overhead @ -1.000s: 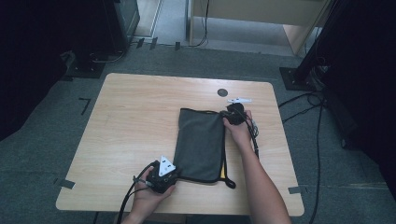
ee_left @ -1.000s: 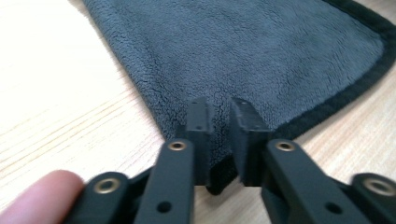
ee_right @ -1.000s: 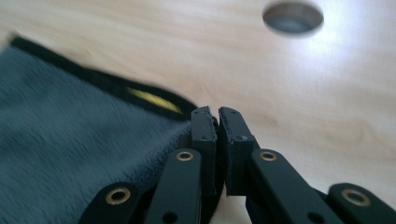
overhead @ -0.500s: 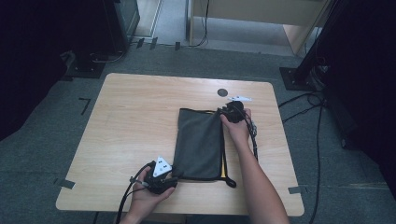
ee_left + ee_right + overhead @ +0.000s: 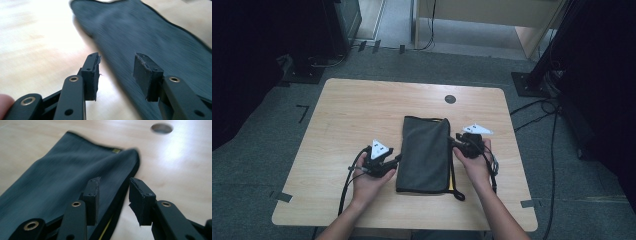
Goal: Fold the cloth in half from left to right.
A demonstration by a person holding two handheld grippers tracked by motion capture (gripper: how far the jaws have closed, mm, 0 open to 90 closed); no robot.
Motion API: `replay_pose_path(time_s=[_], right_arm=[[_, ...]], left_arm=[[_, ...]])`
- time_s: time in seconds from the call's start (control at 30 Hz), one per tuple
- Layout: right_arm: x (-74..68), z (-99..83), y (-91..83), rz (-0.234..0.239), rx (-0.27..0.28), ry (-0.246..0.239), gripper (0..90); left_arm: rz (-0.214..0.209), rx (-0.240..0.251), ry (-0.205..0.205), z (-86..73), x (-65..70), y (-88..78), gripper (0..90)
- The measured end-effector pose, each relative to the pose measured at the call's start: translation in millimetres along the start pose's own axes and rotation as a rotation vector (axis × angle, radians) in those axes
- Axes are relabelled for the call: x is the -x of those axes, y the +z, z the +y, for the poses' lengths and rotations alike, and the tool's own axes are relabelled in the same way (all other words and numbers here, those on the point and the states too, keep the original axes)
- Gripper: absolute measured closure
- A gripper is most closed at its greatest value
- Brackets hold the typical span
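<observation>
Two grippers are flanking the folded dark bag (image 5: pixel 424 152), which is lying flat at the middle of the worktop (image 5: pixel 352 110). The left gripper (image 5: pixel 398 159) and right gripper (image 5: pixel 453 142) have just been opening; both jaws are standing released, gripping nothing. Before re-gripping, be centring each long edge between the pads.

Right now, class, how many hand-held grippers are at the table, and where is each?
2. The left hand-held gripper is at the grey bag's left edge; the right hand-held gripper is at its right edge. Both are open, their jaws having just been opening, with nothing gripped.
</observation>
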State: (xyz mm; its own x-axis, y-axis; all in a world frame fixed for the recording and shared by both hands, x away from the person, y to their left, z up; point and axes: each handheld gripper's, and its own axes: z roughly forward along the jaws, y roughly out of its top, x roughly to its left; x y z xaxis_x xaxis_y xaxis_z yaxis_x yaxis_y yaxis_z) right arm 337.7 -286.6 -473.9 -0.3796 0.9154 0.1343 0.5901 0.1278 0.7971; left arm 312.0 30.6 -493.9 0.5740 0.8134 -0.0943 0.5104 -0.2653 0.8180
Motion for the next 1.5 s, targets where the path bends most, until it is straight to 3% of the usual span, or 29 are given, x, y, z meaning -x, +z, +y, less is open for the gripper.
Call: replay_pose_path(time_s=[0.13,0.37,0.53,0.67,0.9,1.03,1.27,1.37,1.5], right_arm=[[-14.3,-22.9,-21.8,0.028,-0.012,-0.005,60.7],[-27.9,-54.9,-46.4,0.056,-0.021,0.011,61.5],[-35.8,-74.4,-58.0,0.068,-0.043,0.018,61.8],[-40.8,-87.3,-66.1,0.061,-0.062,0.013,61.6],[-41.8,-104.9,-61.5,0.074,-0.115,-0.005,63.5],[-41.6,-105.6,-61.4,0.079,-0.116,-0.018,67.5],[-39.4,-107.4,-63.0,0.086,-0.128,-0.029,85.4],[-41.0,-106.6,-62.5,0.086,-0.135,-0.034,87.3],[-39.5,-105.5,-61.7,0.100,-0.139,-0.037,86.9]], left_arm=[[0.049,0.030,-0.008,19.5,-15.6,22.5,56.7],[0.064,0.060,-0.032,45.7,-27.0,58.2,61.3],[0.085,0.013,-0.025,56.2,-29.2,87.5,66.6],[0.122,-0.035,-0.005,61.6,-26.6,109.0,64.8],[0.200,-0.091,0.041,66.1,-20.3,128.0,69.1],[0.188,-0.101,0.074,69.1,-20.6,130.6,86.2],[0.136,-0.097,-0.009,76.9,-43.8,130.4,89.4],[0.105,-0.091,-0.085,82.2,-61.6,127.6,89.4],[0.048,-0.095,-0.095,80.7,-67.6,128.6,87.9]])
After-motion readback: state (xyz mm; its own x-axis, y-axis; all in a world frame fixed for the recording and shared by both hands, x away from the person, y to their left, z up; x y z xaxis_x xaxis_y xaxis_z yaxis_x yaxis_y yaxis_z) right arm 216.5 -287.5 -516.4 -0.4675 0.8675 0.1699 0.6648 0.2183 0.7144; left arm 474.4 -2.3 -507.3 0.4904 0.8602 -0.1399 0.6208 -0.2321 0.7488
